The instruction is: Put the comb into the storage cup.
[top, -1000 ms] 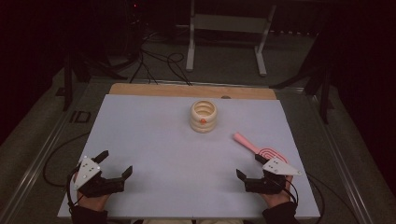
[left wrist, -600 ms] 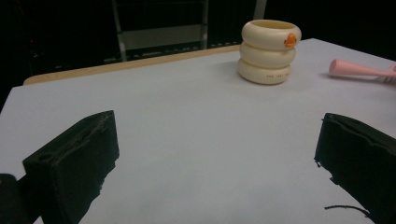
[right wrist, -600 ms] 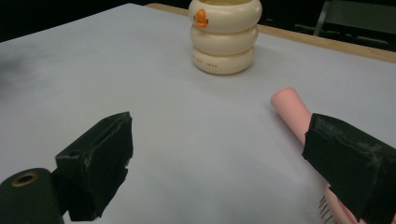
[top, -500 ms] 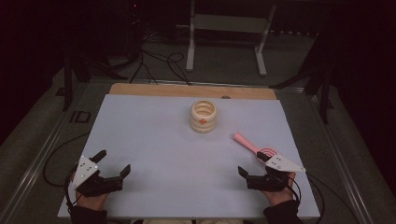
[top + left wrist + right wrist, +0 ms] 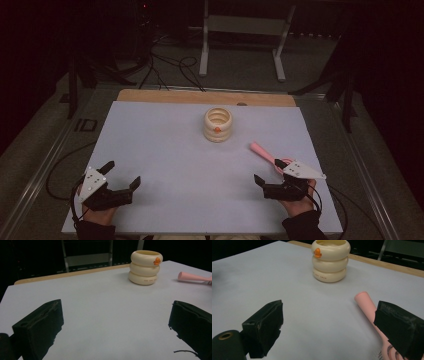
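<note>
Little has changed since a second ago: the right gripper (image 5: 270, 176) has crept slightly closer to the pink brush (image 5: 267, 155), while the left gripper (image 5: 124, 174) stays well left of the cream cup (image 5: 218, 124). The brush's head is half hidden behind the right gripper. Both grippers gape wide and hold nothing. The brush lies right of the cup, nearer the person.

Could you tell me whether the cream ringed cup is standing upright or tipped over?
Upright: the cream ringed cup sits flat on the table, open mouth up.
</note>
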`<control>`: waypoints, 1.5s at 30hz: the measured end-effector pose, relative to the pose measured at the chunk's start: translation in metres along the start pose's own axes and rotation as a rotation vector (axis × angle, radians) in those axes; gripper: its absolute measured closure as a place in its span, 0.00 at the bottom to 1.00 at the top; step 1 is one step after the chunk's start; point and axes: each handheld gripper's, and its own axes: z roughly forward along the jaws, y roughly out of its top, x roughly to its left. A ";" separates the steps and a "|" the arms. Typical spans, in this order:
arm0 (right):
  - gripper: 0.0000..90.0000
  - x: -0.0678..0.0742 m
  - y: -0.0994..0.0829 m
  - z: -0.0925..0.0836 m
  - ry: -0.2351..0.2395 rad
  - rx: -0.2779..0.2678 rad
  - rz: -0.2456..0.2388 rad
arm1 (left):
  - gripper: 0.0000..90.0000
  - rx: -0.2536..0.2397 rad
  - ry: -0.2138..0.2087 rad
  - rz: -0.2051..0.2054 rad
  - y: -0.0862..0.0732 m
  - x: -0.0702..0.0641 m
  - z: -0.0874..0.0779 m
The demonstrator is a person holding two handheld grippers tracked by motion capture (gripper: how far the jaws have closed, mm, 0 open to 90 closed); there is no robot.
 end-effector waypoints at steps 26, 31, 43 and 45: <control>0.09 -0.004 0.018 0.018 -0.019 0.012 0.015 | 0.00 0.003 0.011 0.002 -0.001 0.000 0.000; 0.09 -0.006 0.021 0.020 -0.035 0.017 0.018 | 0.00 -0.001 0.014 0.001 -0.001 0.000 0.000; 0.09 -0.008 0.027 0.025 -0.051 0.015 0.018 | 0.00 -0.001 0.015 0.002 -0.001 0.001 -0.001; 0.09 -0.009 0.028 0.026 -0.054 0.016 0.019 | 0.00 -0.001 0.016 0.002 -0.001 0.000 -0.001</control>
